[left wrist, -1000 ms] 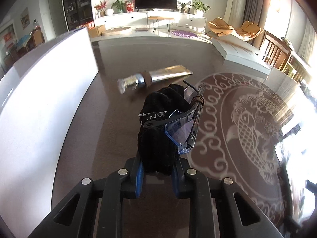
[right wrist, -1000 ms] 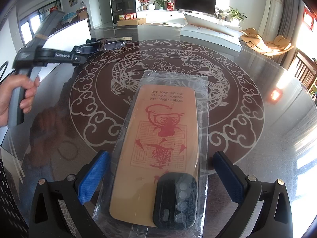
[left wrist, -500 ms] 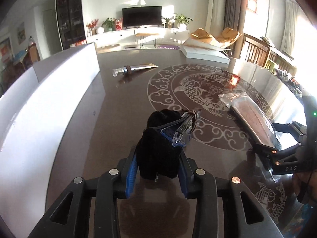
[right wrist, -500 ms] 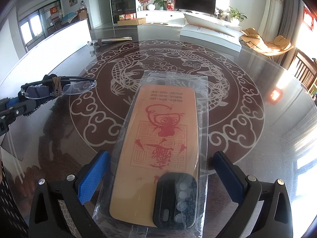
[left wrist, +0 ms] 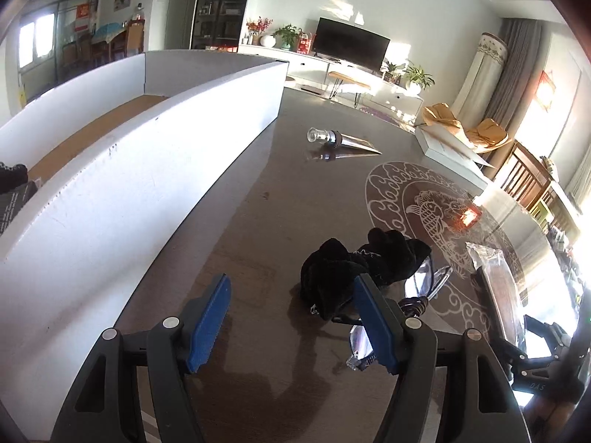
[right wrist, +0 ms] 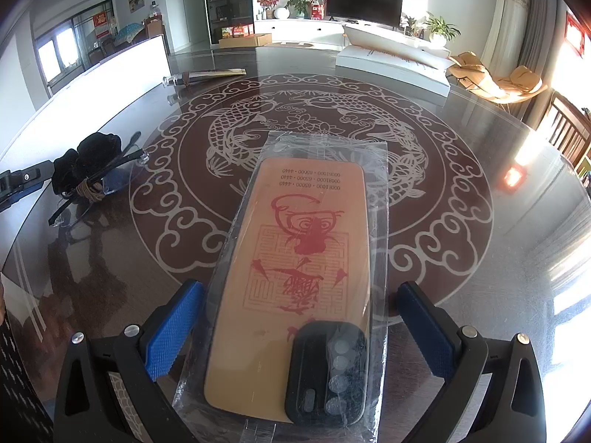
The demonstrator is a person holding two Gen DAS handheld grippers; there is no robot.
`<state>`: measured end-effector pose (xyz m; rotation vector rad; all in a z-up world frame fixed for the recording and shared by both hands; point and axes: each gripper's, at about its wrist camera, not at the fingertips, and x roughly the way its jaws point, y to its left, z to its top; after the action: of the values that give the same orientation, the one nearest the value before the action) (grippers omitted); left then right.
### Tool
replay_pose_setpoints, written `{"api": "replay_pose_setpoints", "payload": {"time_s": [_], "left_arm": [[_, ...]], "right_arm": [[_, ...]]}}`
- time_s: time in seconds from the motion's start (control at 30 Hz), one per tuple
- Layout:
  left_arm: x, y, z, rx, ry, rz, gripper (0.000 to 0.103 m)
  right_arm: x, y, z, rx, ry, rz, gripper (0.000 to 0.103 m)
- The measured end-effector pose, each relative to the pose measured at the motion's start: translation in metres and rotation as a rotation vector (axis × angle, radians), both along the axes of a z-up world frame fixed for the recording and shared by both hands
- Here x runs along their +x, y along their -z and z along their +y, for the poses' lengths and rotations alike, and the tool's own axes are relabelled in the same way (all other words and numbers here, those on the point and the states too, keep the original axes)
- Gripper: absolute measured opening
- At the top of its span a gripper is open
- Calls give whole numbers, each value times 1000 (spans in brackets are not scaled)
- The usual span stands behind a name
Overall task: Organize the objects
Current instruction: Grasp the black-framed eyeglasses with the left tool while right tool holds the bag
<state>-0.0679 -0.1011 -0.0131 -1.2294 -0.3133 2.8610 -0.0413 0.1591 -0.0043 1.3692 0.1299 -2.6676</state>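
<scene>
A bundle of black cloth and clear glasses (left wrist: 354, 269) tied with a brown band lies on the dark glass table (left wrist: 258, 221). My left gripper (left wrist: 291, 284) is over it with its jaws opening. The bundle rests against the right finger (left wrist: 373, 321), and the left pad is well clear of it. The right wrist view shows the same bundle (right wrist: 92, 162) at the left. A tan phone case with a red drawing, in a clear bag (right wrist: 295, 277), lies flat between the fingers of my right gripper (right wrist: 299, 288). That gripper is open and neither pad presses the bag.
A long open white cardboard box (left wrist: 147, 170) runs along the left side of the table. A silver tube (left wrist: 340, 140) lies further back. A flat white box (right wrist: 391, 62) sits at the far edge. The fish pattern (right wrist: 332, 118) covers the table's middle.
My left gripper carried the bundle back toward the near side, set it on the table and opened off it. The right gripper and the phone case have not moved.
</scene>
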Motion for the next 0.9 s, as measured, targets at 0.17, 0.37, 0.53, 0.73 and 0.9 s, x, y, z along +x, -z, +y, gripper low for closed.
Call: {"api": "replay_pose_setpoints", "payload": {"time_s": [0.17,0.37,0.53,0.73,0.9], "left_arm": [[5,-5,30,-136,77,32,68],[21,-16,60,-218,207,103,68],[20,-14,67,-123,315,74,68],[-13,11,69,35,362,-62,85],[-32,10,40,151,201,0,86]], "right_arm": [[0,0,0,0,0,0,103],[0,0,0,0,0,0,103],[0,0,0,0,0,0,103],[1,0,-1,1,0,0,103],[1,-1,-1,1,1,1,103]]}}
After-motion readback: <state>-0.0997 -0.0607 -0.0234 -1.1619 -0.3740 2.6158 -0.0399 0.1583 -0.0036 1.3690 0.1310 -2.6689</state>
